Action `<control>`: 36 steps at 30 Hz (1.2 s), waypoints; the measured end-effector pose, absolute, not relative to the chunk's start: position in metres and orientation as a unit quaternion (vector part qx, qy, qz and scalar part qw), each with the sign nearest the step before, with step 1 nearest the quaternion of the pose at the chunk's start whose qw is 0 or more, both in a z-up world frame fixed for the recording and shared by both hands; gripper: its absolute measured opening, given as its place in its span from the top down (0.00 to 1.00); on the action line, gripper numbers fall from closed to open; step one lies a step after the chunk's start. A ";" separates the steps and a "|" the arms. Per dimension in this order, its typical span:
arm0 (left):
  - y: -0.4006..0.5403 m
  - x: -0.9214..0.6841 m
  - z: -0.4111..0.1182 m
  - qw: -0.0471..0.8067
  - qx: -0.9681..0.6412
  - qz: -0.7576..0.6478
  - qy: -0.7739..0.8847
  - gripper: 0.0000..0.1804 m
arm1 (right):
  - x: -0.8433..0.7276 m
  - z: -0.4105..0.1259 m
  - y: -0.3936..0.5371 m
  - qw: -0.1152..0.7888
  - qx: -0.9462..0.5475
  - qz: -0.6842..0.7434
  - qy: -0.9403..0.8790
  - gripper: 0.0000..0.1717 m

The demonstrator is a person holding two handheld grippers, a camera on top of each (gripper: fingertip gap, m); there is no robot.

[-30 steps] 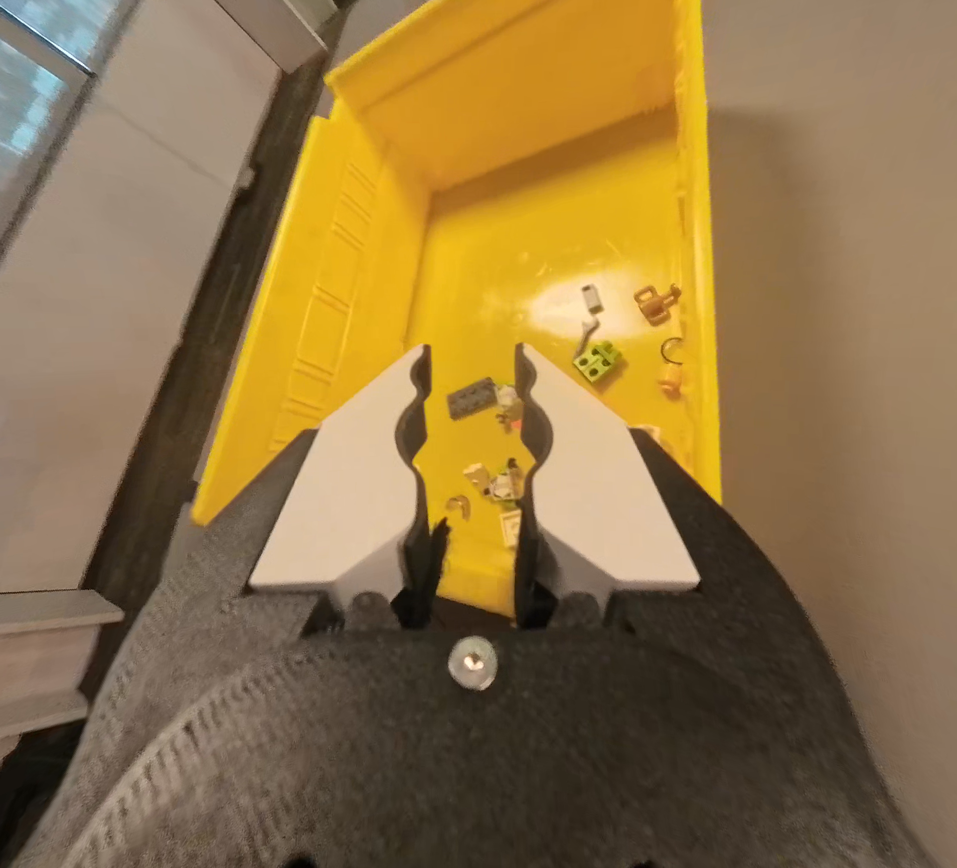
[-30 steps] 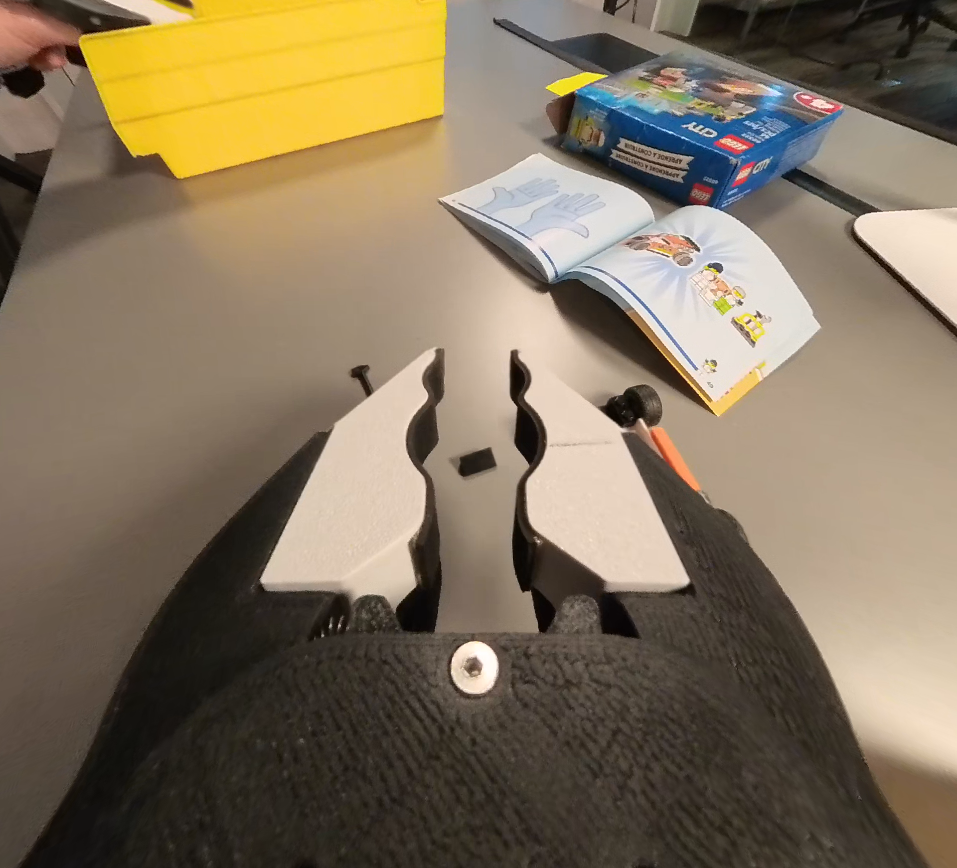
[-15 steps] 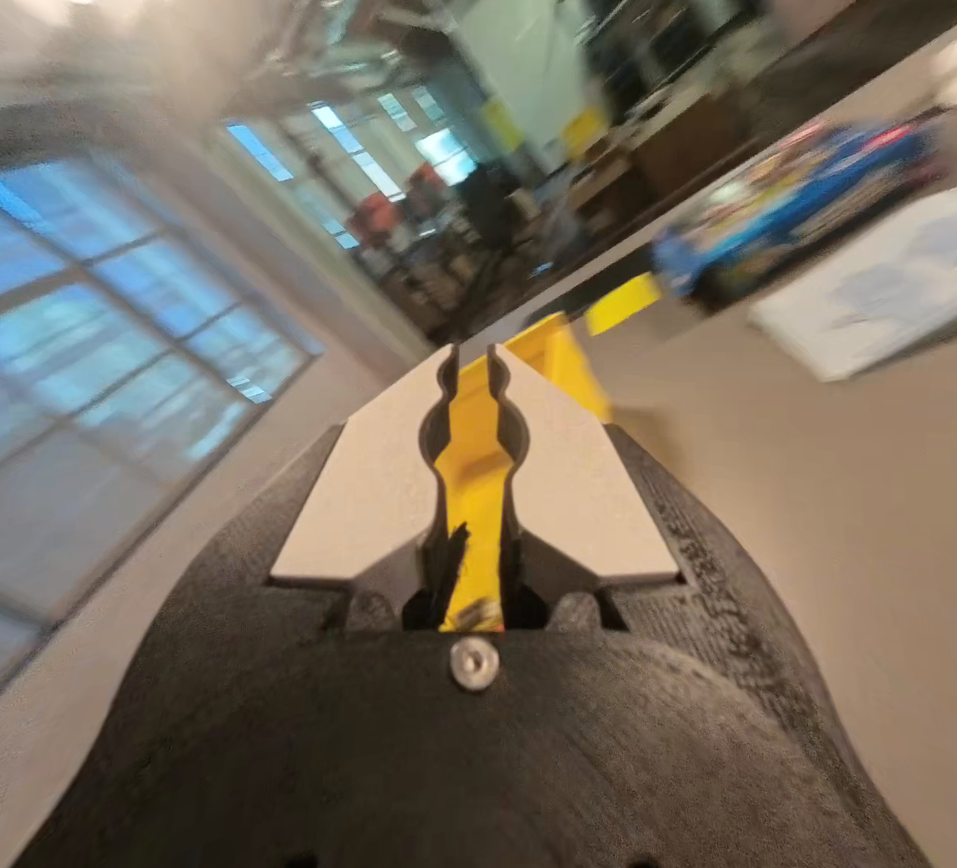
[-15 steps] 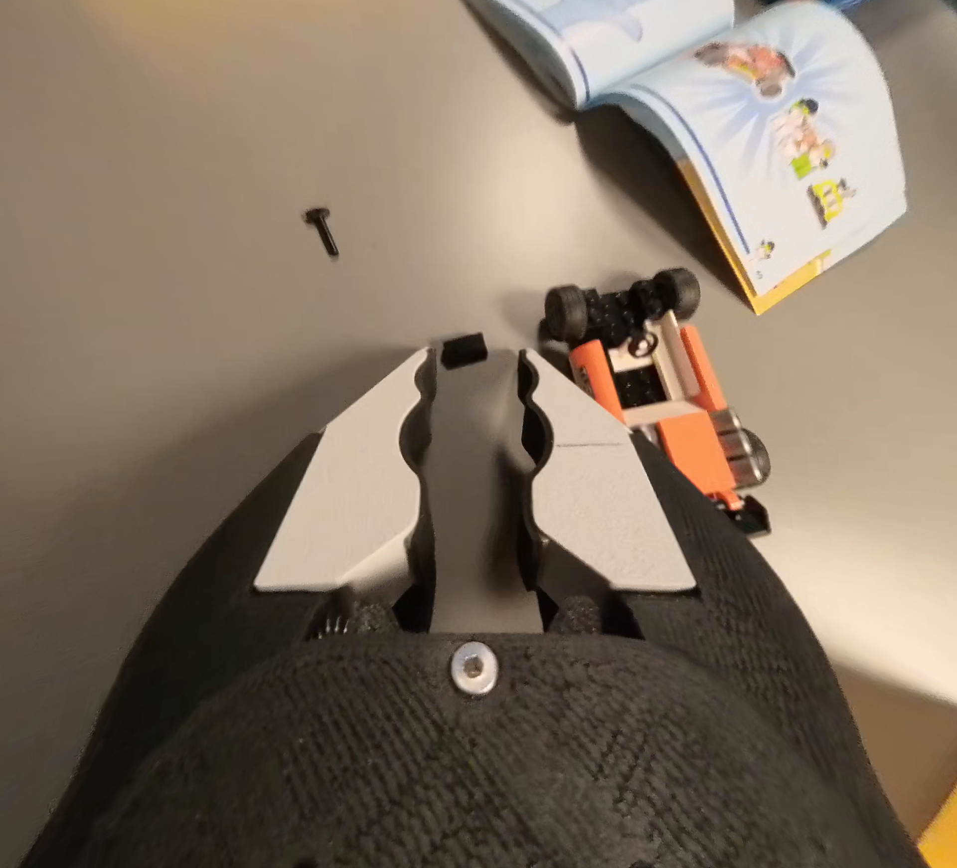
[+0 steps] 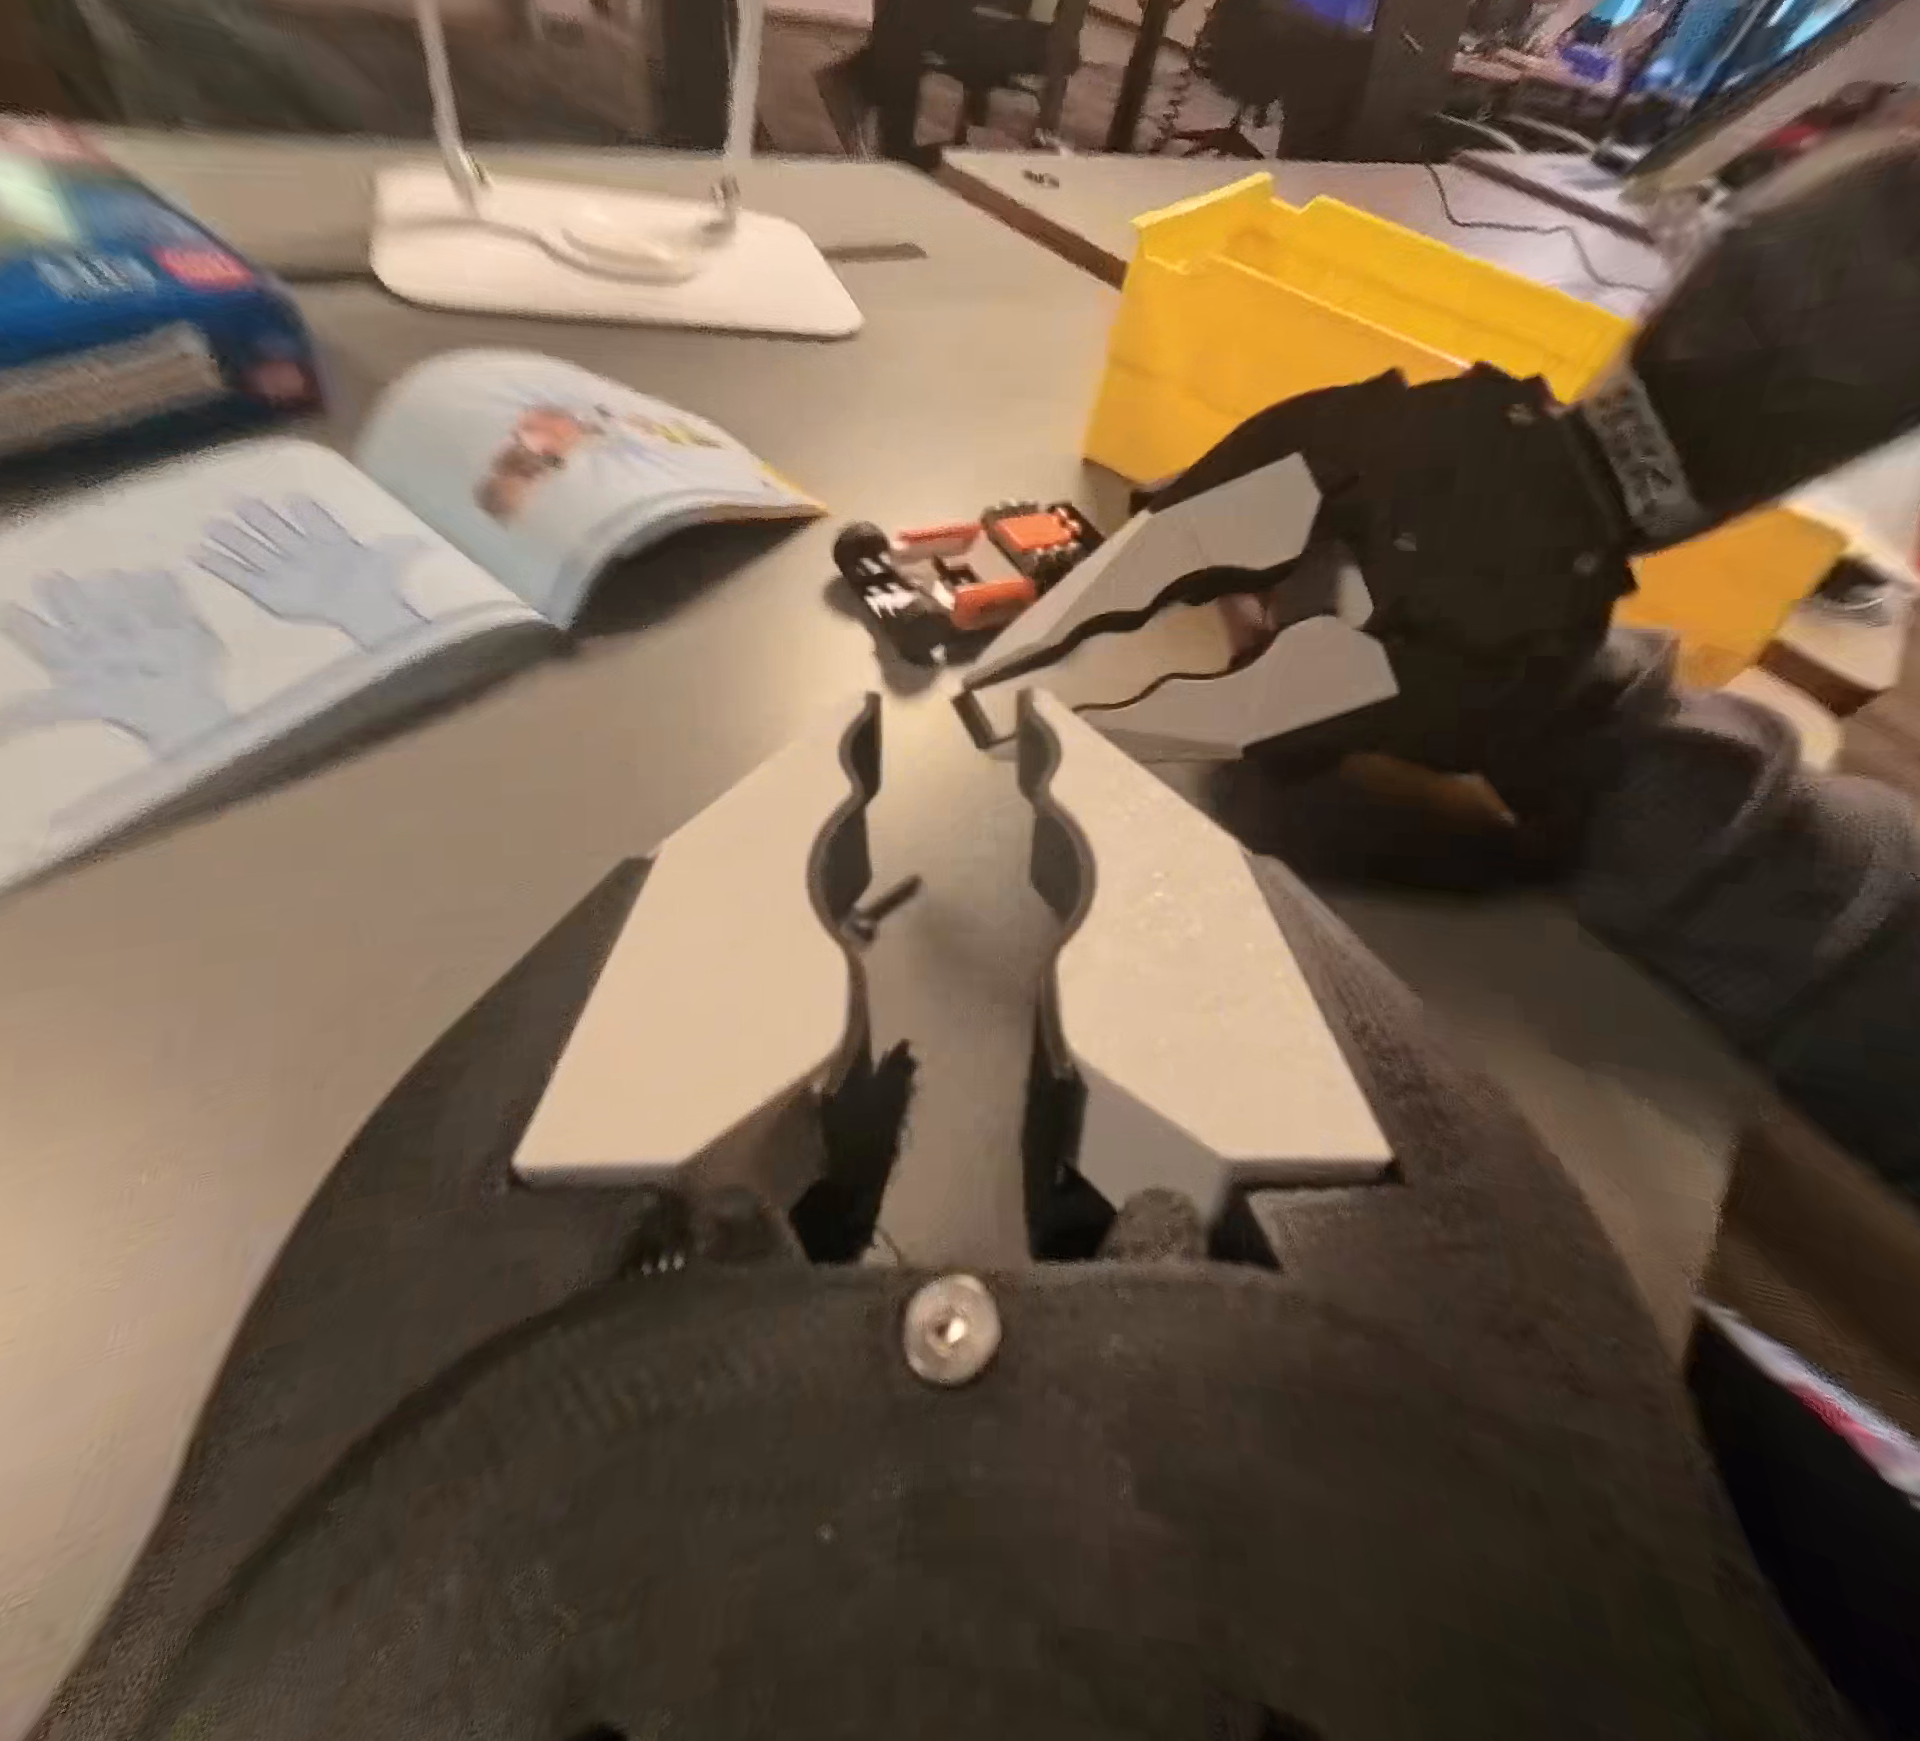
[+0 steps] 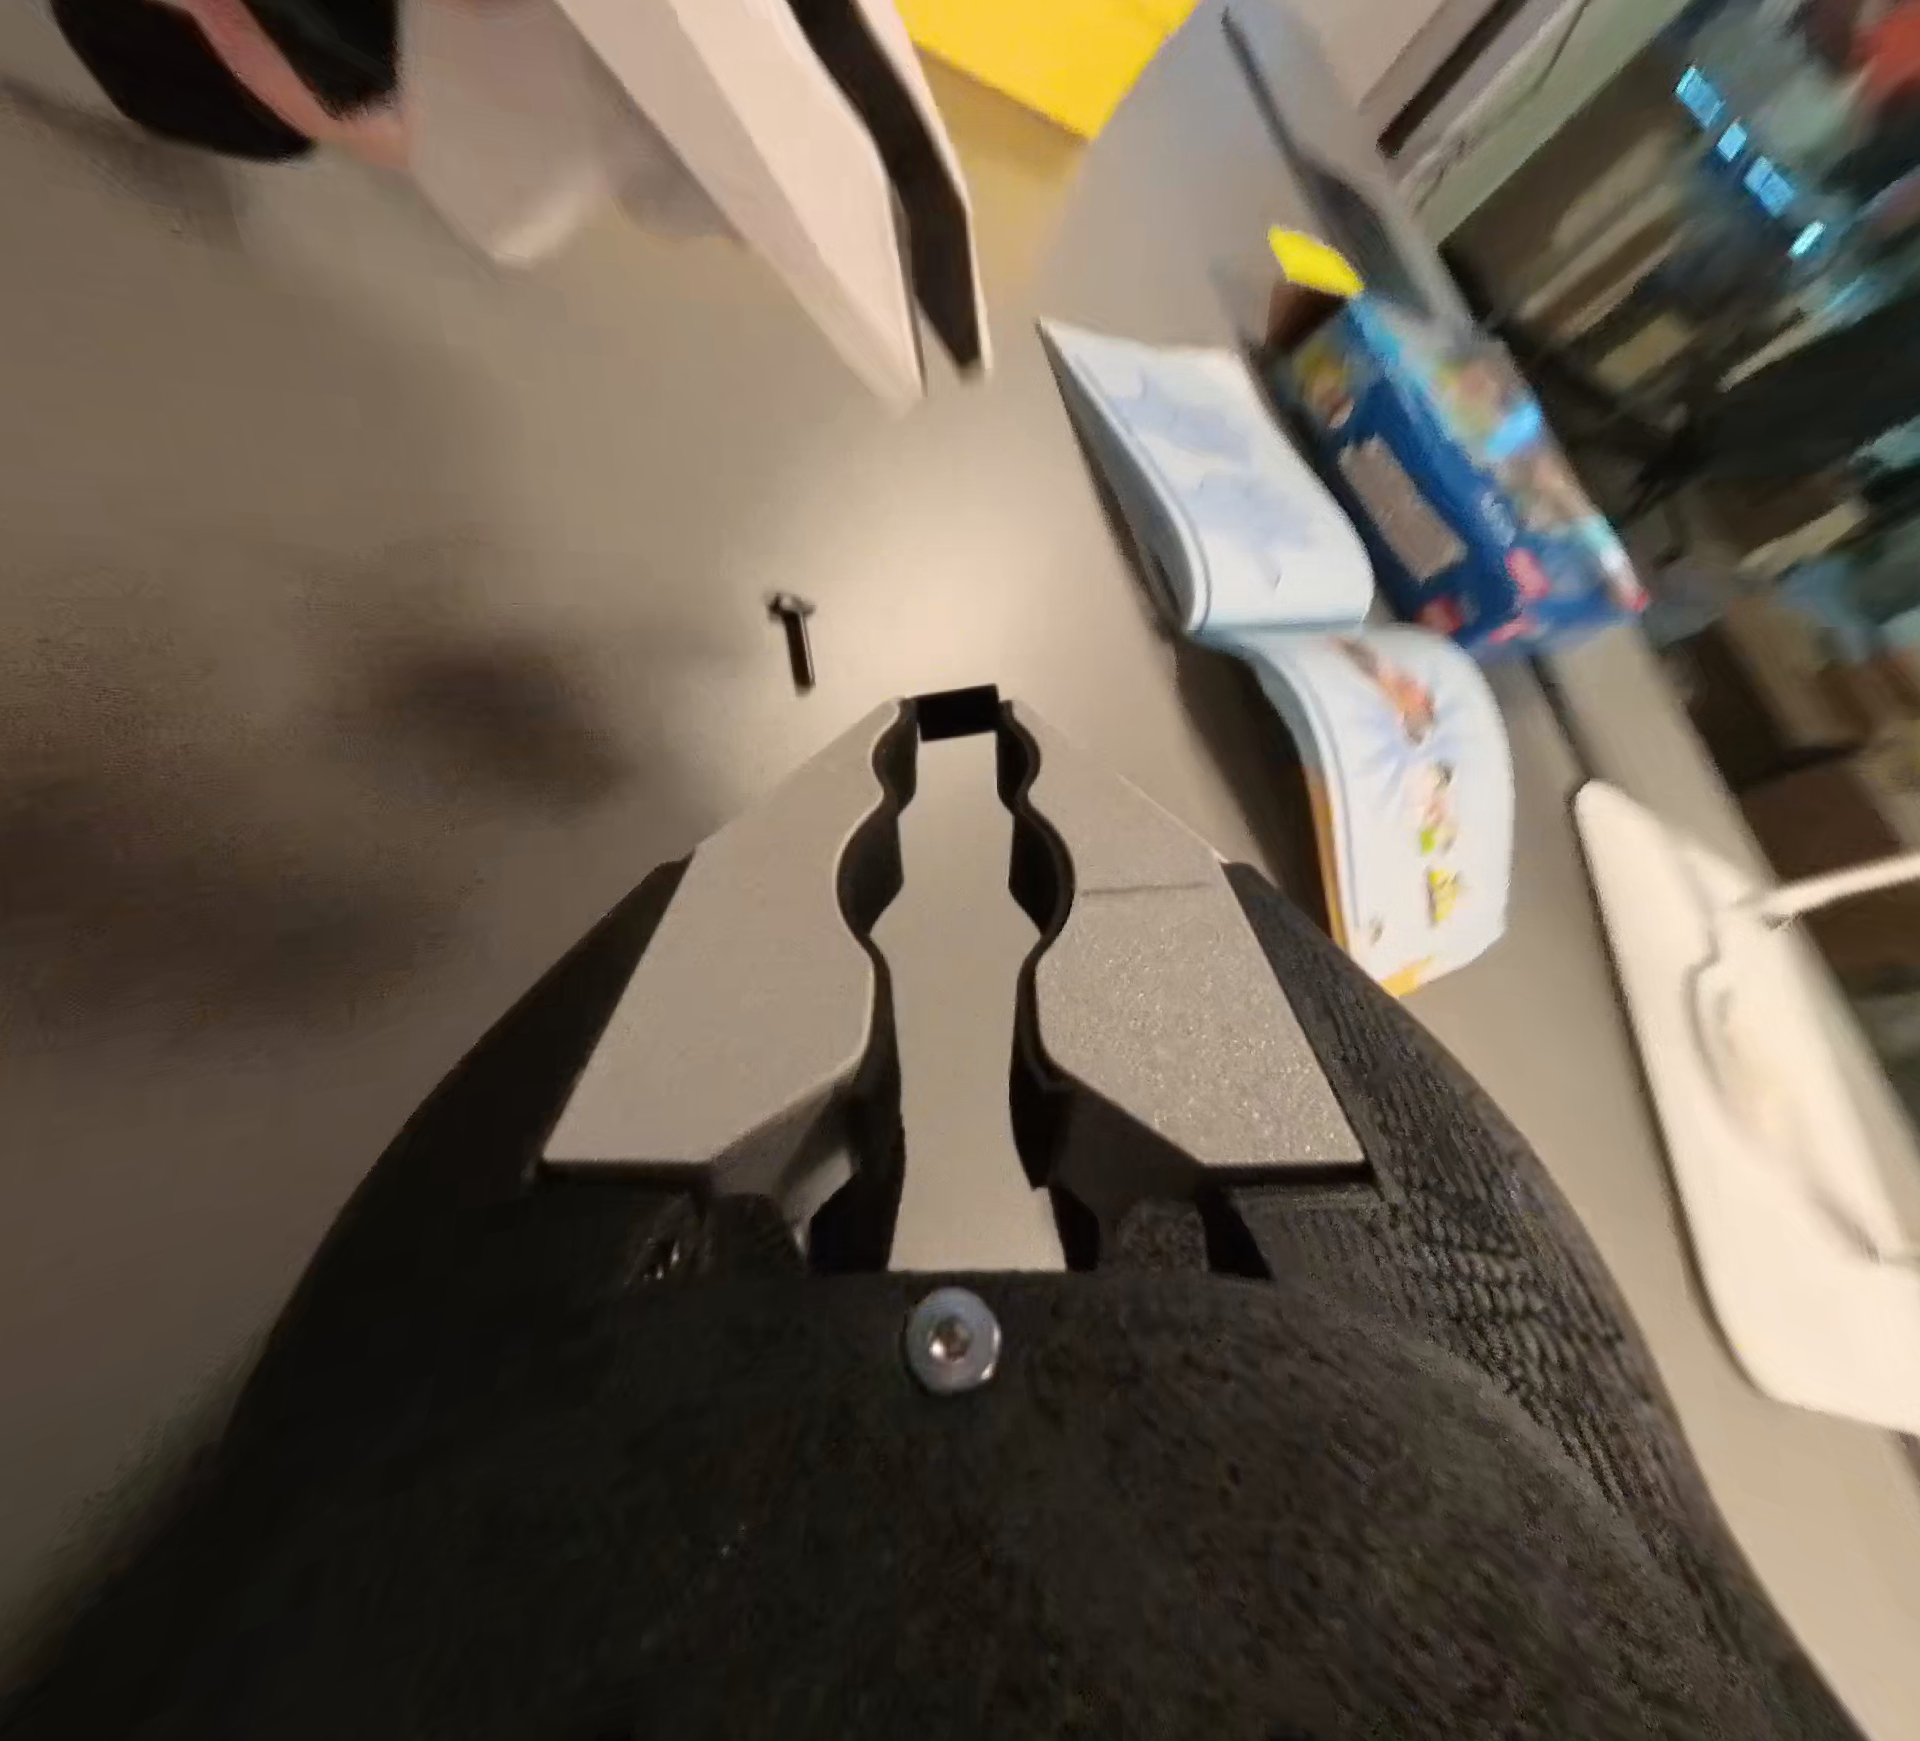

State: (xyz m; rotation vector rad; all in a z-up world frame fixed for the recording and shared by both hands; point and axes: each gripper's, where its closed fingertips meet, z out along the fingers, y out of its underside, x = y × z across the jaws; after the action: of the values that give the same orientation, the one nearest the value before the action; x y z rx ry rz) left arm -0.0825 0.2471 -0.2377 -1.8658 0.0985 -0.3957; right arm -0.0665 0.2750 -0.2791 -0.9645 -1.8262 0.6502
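My right gripper is shut on a small black flat piece, pinched at the very fingertips just above the grey table. The left wrist view shows the same gripper with the dark piece at its tips. My left gripper is open and empty, with its tips close to the right gripper's tips. A small black pin lies on the table between its fingers and also shows in the right wrist view. The left gripper hangs above in the right wrist view.
An orange and black toy car lies just beyond the grippers. A yellow bin stands behind it. An open booklet, a blue box and a white lamp base lie to the left. One gripper's finger ends stand about 6 cm off the other's.
My left gripper swung from over the yellow bin down to the table beside the right gripper. My right gripper closed on the black piece that lay before its tips.
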 end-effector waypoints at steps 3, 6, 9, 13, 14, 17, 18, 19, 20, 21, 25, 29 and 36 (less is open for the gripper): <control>0.255 -0.069 -0.258 0.523 -0.818 -0.240 0.020 0.79 | -0.070 -0.277 0.263 0.486 -0.353 0.258 -0.757 0.92; 0.260 -0.059 -0.263 0.498 -0.811 -0.307 0.005 0.81 | -0.072 -0.277 0.255 0.483 -0.338 0.265 -0.763 0.92; 0.263 -0.057 -0.270 0.478 -0.812 -0.334 -0.004 0.89 | -0.071 -0.269 0.250 0.493 -0.326 0.276 -0.758 0.92; 0.263 -0.054 -0.270 0.468 -0.809 -0.355 0.003 0.98 | -0.071 -0.264 0.249 0.501 -0.321 0.281 -0.753 0.93; 0.261 -0.055 -0.267 0.472 -0.806 -0.357 0.011 0.98 | -0.071 -0.260 0.248 0.507 -0.321 0.293 -0.744 0.93; 0.255 -0.079 -0.240 0.527 -0.790 -0.313 0.012 0.98 | -0.071 -0.255 0.254 0.502 -0.351 0.319 -0.723 0.87; 0.251 -0.096 -0.225 0.556 -0.783 -0.277 0.009 0.98 | -0.070 -0.256 0.258 0.493 -0.366 0.322 -0.721 0.85; 0.244 -0.117 -0.210 0.588 -0.776 -0.230 0.008 0.98 | -0.069 -0.259 0.259 0.478 -0.380 0.327 -0.721 0.85; 0.235 -0.139 -0.194 0.616 -0.767 -0.181 0.007 0.98 | -0.069 -0.265 0.259 0.456 -0.393 0.335 -0.725 0.85; 0.224 -0.160 -0.179 0.638 -0.758 -0.135 0.008 0.98 | -0.069 -0.271 0.257 0.431 -0.409 0.341 -0.728 0.85; 0.165 -0.256 -0.136 0.657 -0.747 0.095 -0.042 0.98 | -0.074 -0.301 0.244 0.333 -0.458 0.343 -0.749 0.85; 0.092 -0.355 -0.148 0.493 -0.794 0.334 -0.121 0.98 | -0.081 -0.313 0.247 0.314 -0.488 0.311 -0.753 0.91; 0.056 -0.394 -0.217 0.328 -0.872 0.316 -0.181 0.86 | -0.088 -0.315 0.248 0.283 -0.526 0.327 -0.732 0.92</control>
State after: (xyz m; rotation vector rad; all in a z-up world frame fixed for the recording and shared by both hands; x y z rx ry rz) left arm -0.3941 0.0558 -0.2168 -2.2814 -0.4736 0.8263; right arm -0.0878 0.2480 -0.3153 -1.4083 -1.9600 0.8740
